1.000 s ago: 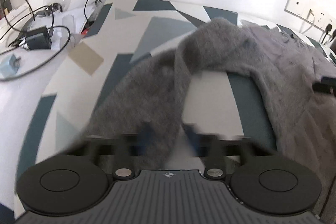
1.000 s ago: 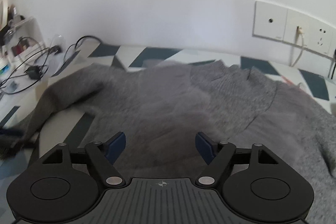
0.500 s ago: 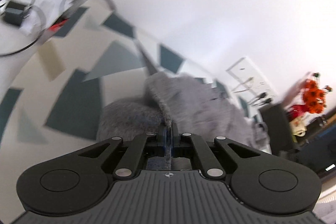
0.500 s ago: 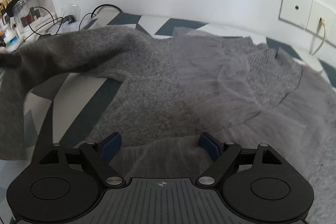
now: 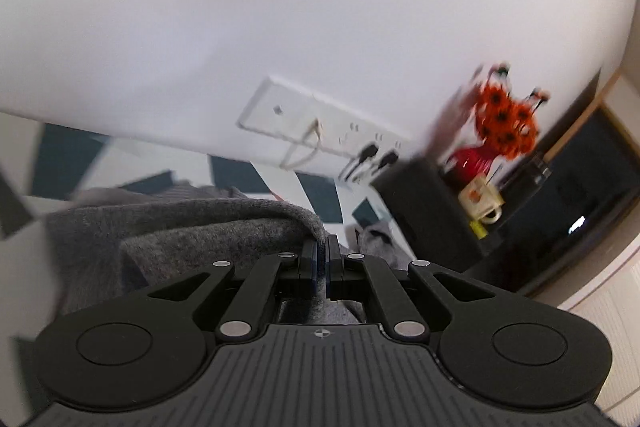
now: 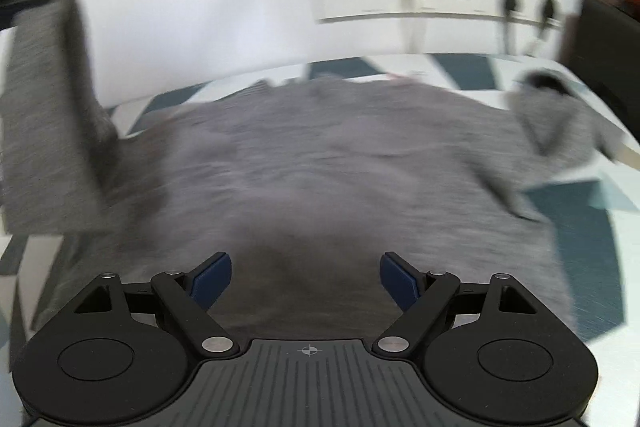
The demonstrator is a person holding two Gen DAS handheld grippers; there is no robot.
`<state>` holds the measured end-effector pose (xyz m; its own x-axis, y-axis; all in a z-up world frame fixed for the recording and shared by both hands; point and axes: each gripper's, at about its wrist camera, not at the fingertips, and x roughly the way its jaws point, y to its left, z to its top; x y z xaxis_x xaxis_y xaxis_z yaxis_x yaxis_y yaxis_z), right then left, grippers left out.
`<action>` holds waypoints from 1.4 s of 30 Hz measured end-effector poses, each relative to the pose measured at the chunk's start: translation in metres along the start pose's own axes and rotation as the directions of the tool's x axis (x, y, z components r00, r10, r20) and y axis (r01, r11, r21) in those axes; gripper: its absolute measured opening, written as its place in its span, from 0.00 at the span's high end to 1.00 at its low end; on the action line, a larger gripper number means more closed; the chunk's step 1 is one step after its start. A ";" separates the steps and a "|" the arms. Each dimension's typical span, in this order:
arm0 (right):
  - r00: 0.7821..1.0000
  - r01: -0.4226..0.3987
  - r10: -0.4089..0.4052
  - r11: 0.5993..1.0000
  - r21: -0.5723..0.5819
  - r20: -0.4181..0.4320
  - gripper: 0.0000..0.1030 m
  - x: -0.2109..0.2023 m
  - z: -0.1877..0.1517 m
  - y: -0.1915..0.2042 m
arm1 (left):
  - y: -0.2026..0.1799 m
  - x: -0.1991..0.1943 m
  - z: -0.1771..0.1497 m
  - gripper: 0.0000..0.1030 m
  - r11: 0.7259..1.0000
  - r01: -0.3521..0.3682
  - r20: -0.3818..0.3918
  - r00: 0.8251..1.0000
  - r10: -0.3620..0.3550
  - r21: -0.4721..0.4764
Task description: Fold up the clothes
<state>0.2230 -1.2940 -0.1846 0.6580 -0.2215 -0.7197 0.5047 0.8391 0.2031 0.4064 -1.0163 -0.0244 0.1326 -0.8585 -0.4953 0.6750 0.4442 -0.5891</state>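
A grey knit sweater (image 6: 320, 167) lies spread on the patterned table cover (image 6: 580, 219). My left gripper (image 5: 322, 247) is shut on the edge of one sleeve (image 5: 200, 227) and holds it lifted. From the right wrist view that raised sleeve (image 6: 44, 107) hangs at the far left, below the blurred left gripper (image 6: 24, 1). My right gripper (image 6: 306, 267) stands open just above the sweater's body, with nothing between its blue pads (image 6: 212, 277). The other sleeve (image 6: 560, 123) lies bunched at the right.
A white socket strip (image 5: 320, 123) with plugged cables runs along the wall behind the table. To the right stand a black box (image 5: 424, 203), a red vase with orange flowers (image 5: 504, 123) and a cream mug (image 5: 480, 203).
My left gripper has risen and swung to the right with the sleeve pinched in it, lifting the sleeve off the table. The right gripper has shifted over the sweater body toward the sockets, still open.
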 end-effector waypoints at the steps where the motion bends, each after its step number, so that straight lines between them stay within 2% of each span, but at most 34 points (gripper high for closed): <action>1: 1.000 0.013 -0.013 1.000 0.019 0.006 0.23 -0.003 -0.003 -0.009 | -0.001 0.022 -0.002 0.91 1.000 -0.023 -0.029 0.999 0.023 0.002; 2: 1.000 0.021 -0.022 0.999 0.034 0.010 0.23 -0.005 -0.005 -0.017 | -0.002 0.046 -0.005 0.76 0.998 -0.066 -0.076 0.995 0.067 0.021; 3: 0.999 0.026 -0.027 0.998 0.050 0.018 0.23 -0.009 -0.008 -0.025 | -0.004 0.051 -0.007 0.64 0.995 -0.088 -0.098 0.991 0.091 0.037; 4: 0.999 0.026 -0.028 0.998 0.062 0.025 0.23 -0.012 -0.010 -0.032 | -0.006 0.057 -0.010 0.45 0.993 -0.109 -0.119 0.986 0.115 0.054; 7: 0.999 0.023 -0.025 0.998 0.066 0.034 0.24 -0.017 -0.011 -0.043 | -0.012 0.073 -0.018 0.39 0.980 -0.171 -0.179 0.966 0.188 0.106; 8: 0.999 0.017 -0.020 0.998 0.061 0.041 0.24 -0.018 -0.011 -0.045 | -0.013 0.066 -0.018 0.36 0.976 -0.183 -0.165 0.966 0.201 0.119; 10: 0.998 -0.002 0.000 0.999 0.041 0.061 0.24 -0.021 -0.011 -0.046 | -0.007 0.044 -0.021 0.34 0.958 -0.237 -0.120 0.959 0.257 0.160; 11: 0.998 -0.016 0.015 0.999 0.030 0.065 0.24 -0.022 -0.009 -0.045 | -0.003 0.032 -0.027 0.34 0.939 -0.288 -0.089 0.947 0.308 0.186; 13: 0.996 -0.059 0.058 0.998 0.014 0.069 0.30 -0.021 -0.005 -0.043 | 0.007 0.017 -0.034 0.34 0.897 -0.381 -0.052 0.915 0.401 0.224; 15: 0.993 -0.104 0.103 0.994 0.021 0.065 0.31 -0.018 -0.001 -0.042 | 0.025 0.002 -0.053 0.34 0.840 -0.476 -0.035 0.865 0.501 0.261; 17: 0.990 -0.137 0.136 0.989 0.056 0.033 0.33 -0.008 0.002 -0.045 | 0.045 0.001 -0.069 0.34 0.795 -0.538 -0.059 0.817 0.573 0.279; 19: 0.995 -0.098 0.097 0.990 0.105 0.014 0.35 0.005 0.005 -0.051 | 0.064 0.000 -0.084 0.34 0.747 -0.595 -0.082 0.763 0.641 0.298; 20: 0.998 -0.068 0.067 0.991 0.120 0.013 0.35 0.010 0.006 -0.053 | 0.072 0.000 -0.091 0.34 0.735 -0.611 -0.090 0.748 0.658 0.295; 22: 0.999 -0.031 0.030 0.994 0.107 0.014 0.35 0.018 0.009 -0.053 | 0.080 0.001 -0.098 0.34 0.746 -0.616 -0.102 0.750 0.654 0.254; 23: 1.000 -0.030 0.030 0.996 0.083 0.004 0.41 0.021 0.011 -0.051 | 0.084 0.001 -0.101 0.34 0.751 -0.618 -0.107 0.751 0.651 0.233; 25: 0.998 -0.048 0.048 0.999 0.003 -0.037 0.82 0.026 0.016 -0.042 | 0.082 0.004 -0.104 0.34 0.752 -0.619 -0.077 0.758 0.648 0.229; 27: 0.996 -0.069 0.065 0.996 -0.061 -0.067 0.92 0.026 0.025 -0.032 | 0.080 0.010 -0.104 0.34 0.745 -0.623 -0.047 0.759 0.650 0.237; 28: 0.994 -0.085 0.079 0.993 -0.080 -0.072 0.95 0.024 0.030 -0.029 | 0.078 0.014 -0.104 0.34 0.729 -0.634 -0.023 0.750 0.661 0.257; 29: 0.994 -0.096 0.090 0.991 -0.091 -0.062 0.95 0.021 0.037 -0.027 | 0.077 0.017 -0.105 0.34 0.712 -0.646 0.000 0.741 0.672 0.276; 33: 0.992 -0.108 0.115 0.986 -0.127 0.055 0.96 0.000 0.076 -0.025 | 0.078 0.021 -0.102 0.35 0.644 -0.718 0.070 0.680 0.730 0.264; 37: 0.973 -0.067 0.102 0.983 -0.171 0.206 0.96 -0.013 0.122 -0.030 | 0.090 0.012 -0.100 0.38 0.598 -0.781 0.088 0.618 0.781 0.179; 39: 0.967 -0.024 0.066 0.985 -0.170 0.247 0.96 -0.014 0.136 -0.039 | 0.092 0.006 -0.102 0.38 0.587 -0.792 0.095 0.606 0.790 0.168; 40: 0.972 -0.016 0.051 0.989 -0.150 0.230 0.96 -0.008 0.139 -0.047 | 0.092 0.004 -0.103 0.38 0.582 -0.794 0.098 0.602 0.792 0.177; 42: 0.987 -0.004 0.020 0.995 -0.103 0.158 0.96 0.008 0.141 -0.063 | 0.090 0.004 -0.106 0.38 0.583 -0.789 0.095 0.607 0.789 0.194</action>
<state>0.2753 -1.4185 -0.1103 0.7480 -0.2800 -0.6018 0.4416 0.8868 0.1362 0.3912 -0.9527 -0.1472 0.6824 -0.1948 -0.7045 0.4297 0.8866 0.1710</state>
